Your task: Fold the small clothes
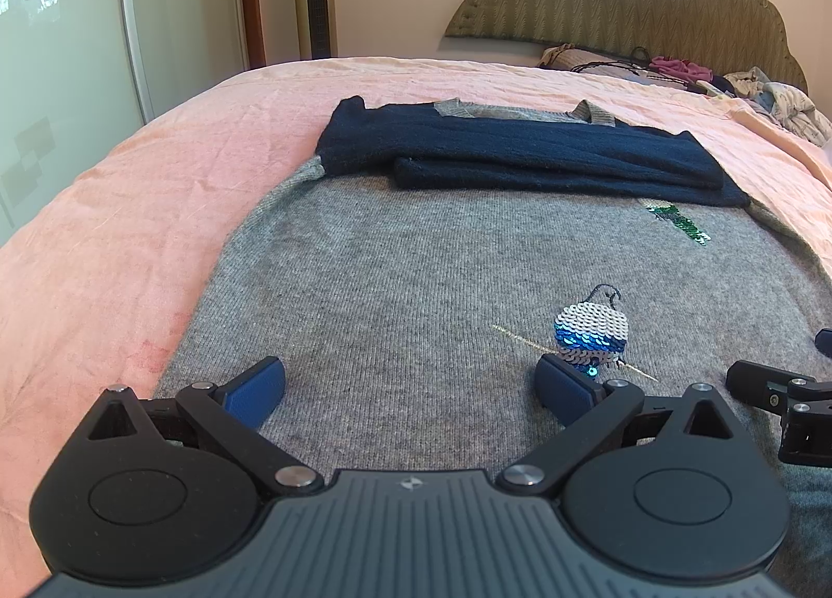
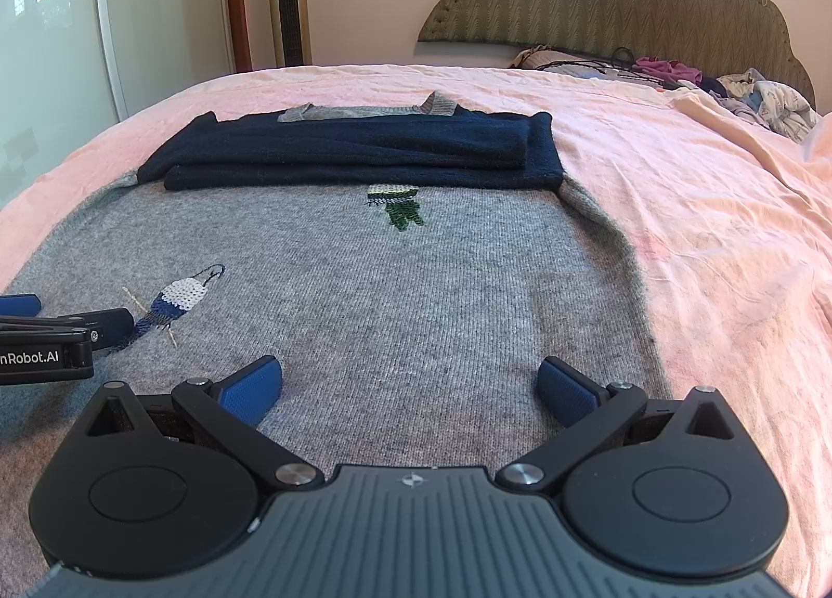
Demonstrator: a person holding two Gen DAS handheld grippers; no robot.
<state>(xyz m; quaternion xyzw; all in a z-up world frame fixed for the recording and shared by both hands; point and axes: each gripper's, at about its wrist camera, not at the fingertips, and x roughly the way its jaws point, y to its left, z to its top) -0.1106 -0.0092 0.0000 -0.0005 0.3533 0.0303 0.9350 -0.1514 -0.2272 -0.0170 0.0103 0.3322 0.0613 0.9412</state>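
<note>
Grey knit, the sweater (image 1: 395, 275) lies flat on the pink bedspread (image 1: 130, 213), its navy sleeves (image 1: 520, 156) already folded across the chest at the far end, away from the hem. Both grippers hover low over the hem end with their jaws spread wide and nothing held: the left gripper (image 1: 411, 390) just left of the sequin fish (image 1: 593, 333), the right gripper (image 2: 411, 387) on the other side of the fish, near the sweater's right edge. The step in hand looks like the bottom-up fold. To do it well, pinch both layers at the hem corners, level with each other, lift together and carry the hem evenly toward the sleeves, keeping the knit taut so no crease forms around the fish.
</note>
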